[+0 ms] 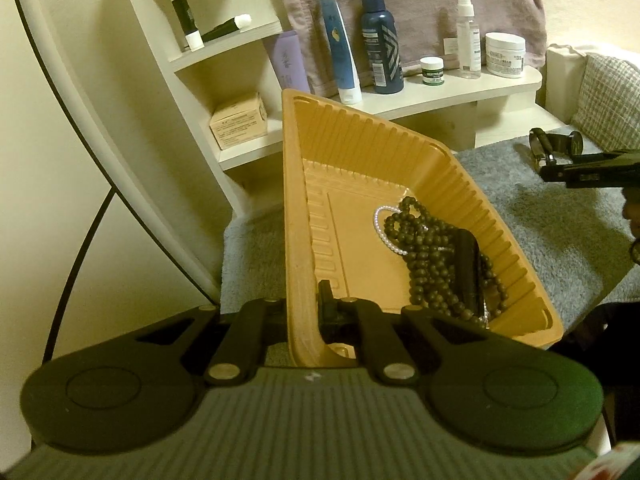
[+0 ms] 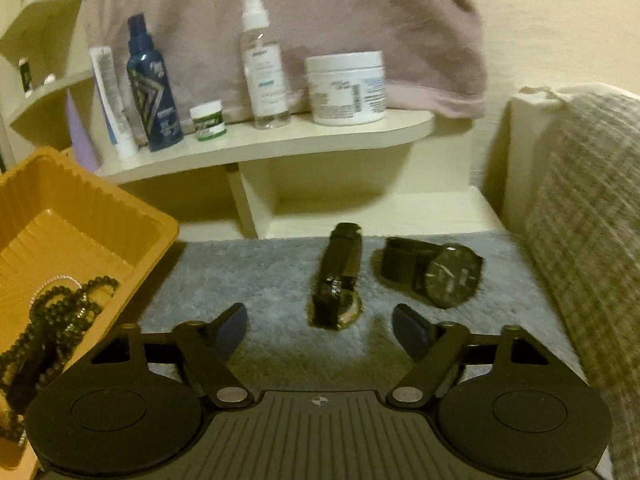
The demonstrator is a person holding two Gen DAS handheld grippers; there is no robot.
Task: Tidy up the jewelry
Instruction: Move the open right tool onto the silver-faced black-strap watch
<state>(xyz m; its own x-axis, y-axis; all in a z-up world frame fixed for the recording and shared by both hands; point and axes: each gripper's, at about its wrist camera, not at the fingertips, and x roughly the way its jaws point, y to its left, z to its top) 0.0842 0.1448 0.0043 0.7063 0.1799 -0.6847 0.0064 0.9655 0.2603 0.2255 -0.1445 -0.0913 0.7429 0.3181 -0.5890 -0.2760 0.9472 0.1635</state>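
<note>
My left gripper (image 1: pixel 306 312) is shut on the near left wall of an orange plastic tray (image 1: pixel 298 208) and holds it tilted. In the tray lie a dark bead necklace (image 1: pixel 432 256), a white pearl strand (image 1: pixel 384 232) and a black watch (image 1: pixel 468 272). My right gripper (image 2: pixel 320 330) is open and empty just above the grey mat (image 2: pixel 248 276). A gold-cased watch with a black strap (image 2: pixel 338 276) lies between and just ahead of its fingers. A black watch (image 2: pixel 436 272) lies to its right. The tray (image 2: pixel 92 208) shows at the left.
A cream shelf (image 2: pixel 280 140) behind the mat carries bottles, tubes and jars in front of a pink towel (image 2: pixel 320 20). A checked cloth (image 2: pixel 592 208) lies at the right. The right gripper (image 1: pixel 576 168) shows at the right of the left wrist view.
</note>
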